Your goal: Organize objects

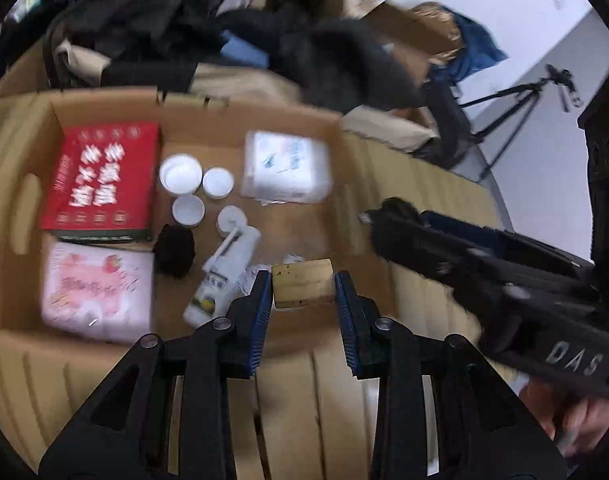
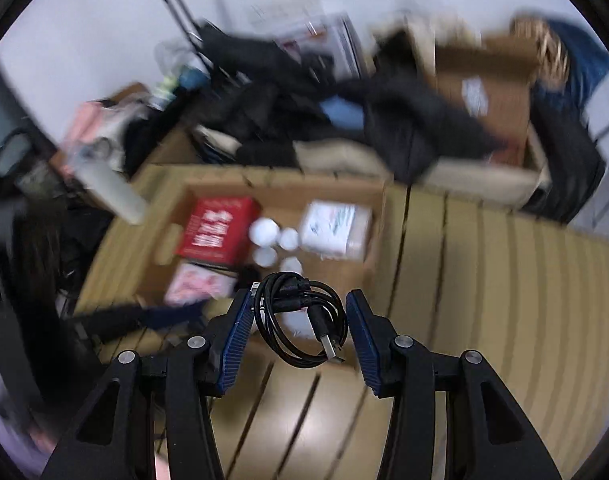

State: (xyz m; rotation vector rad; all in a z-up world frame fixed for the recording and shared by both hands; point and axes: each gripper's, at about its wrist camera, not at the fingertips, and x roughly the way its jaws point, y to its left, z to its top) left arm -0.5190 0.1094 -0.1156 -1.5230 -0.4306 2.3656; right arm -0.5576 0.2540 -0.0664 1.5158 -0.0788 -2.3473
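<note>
My left gripper (image 1: 303,286) is shut on a small wooden block (image 1: 303,283) and holds it over the front part of an open cardboard box (image 1: 240,128). The box holds a red carton (image 1: 102,178), a pink packet (image 1: 98,290), white jars (image 1: 181,174), a white spray bottle (image 1: 224,272), a small black object (image 1: 175,250) and a white tissue pack (image 1: 286,168). My right gripper (image 2: 300,320) is shut on a coiled black USB cable (image 2: 300,320), above the box's near edge (image 2: 344,276). The right gripper also shows in the left wrist view (image 1: 388,220).
The box sits on a tan slatted table (image 2: 484,300). Behind it lie dark clothes (image 1: 336,60), other cardboard boxes (image 2: 496,92) and a blue bag (image 1: 470,46). A tripod (image 1: 516,108) stands at the right by the wall.
</note>
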